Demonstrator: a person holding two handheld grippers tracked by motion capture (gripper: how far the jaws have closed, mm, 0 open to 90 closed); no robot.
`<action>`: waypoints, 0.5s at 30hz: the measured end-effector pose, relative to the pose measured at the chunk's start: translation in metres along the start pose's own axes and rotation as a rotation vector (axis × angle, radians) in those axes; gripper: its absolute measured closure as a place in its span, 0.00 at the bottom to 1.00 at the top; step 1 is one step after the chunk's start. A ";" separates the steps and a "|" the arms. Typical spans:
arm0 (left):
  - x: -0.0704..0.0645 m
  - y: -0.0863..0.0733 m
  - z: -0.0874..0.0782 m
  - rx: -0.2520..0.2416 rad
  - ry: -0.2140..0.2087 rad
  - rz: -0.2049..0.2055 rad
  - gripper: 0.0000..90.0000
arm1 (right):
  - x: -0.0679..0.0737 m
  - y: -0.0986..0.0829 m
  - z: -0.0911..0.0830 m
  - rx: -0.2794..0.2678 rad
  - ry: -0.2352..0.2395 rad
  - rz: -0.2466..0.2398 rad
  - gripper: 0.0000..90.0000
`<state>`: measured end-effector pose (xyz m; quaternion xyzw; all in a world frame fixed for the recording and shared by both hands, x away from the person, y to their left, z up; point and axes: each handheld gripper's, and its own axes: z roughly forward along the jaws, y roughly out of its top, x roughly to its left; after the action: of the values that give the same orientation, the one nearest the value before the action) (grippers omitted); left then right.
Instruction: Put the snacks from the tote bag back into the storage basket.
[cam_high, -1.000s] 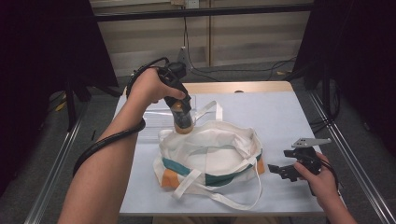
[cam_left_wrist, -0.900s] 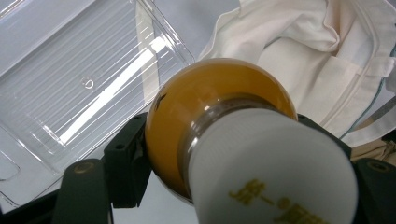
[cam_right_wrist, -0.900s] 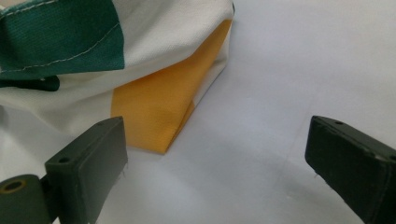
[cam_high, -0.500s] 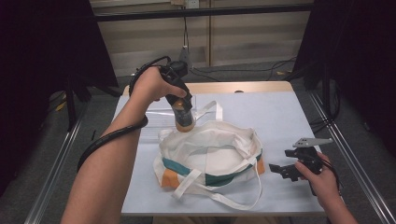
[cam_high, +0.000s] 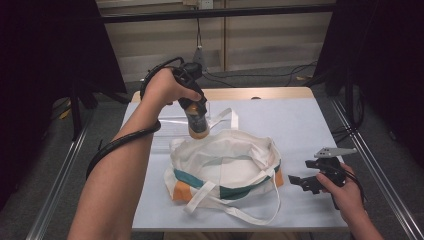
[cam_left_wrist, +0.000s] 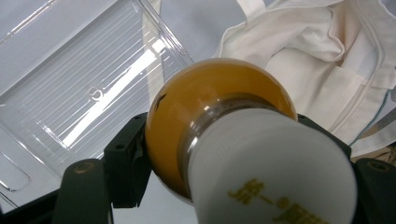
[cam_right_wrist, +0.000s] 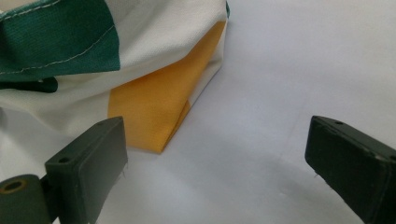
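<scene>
This looks like a lab or recording rig rather than a home. The worktop (cam_high: 310, 125) is a plain table under a pale grey sheet, with a bare wooden edge at the back. Black curtains (cam_high: 45, 75) hang at the left and right of the frame, closing the space in. A dark metal bar (cam_high: 220, 12) crosses the top, and metal rails (cam_high: 55, 200) run along the floor at both sides. Loose cables (cam_high: 280, 75) lie on the grey floor behind the table, before a wall of pale panels (cam_high: 270, 40).
</scene>
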<state>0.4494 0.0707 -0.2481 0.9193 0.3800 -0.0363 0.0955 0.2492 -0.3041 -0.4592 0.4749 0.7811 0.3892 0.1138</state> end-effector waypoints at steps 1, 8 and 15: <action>0.000 0.000 0.001 0.001 -0.003 -0.006 0.33 | 0.000 0.000 0.000 -0.001 0.001 -0.001 0.06; 0.003 0.004 0.001 0.000 -0.006 0.015 0.33 | 0.002 0.000 0.002 0.003 0.008 -0.006 0.06; 0.007 0.005 0.002 0.000 -0.007 0.008 0.33 | 0.001 0.000 0.001 0.004 0.010 0.002 0.06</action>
<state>0.4578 0.0716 -0.2508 0.9207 0.3761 -0.0393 0.0968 0.2492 -0.3028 -0.4597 0.4740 0.7819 0.3901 0.1086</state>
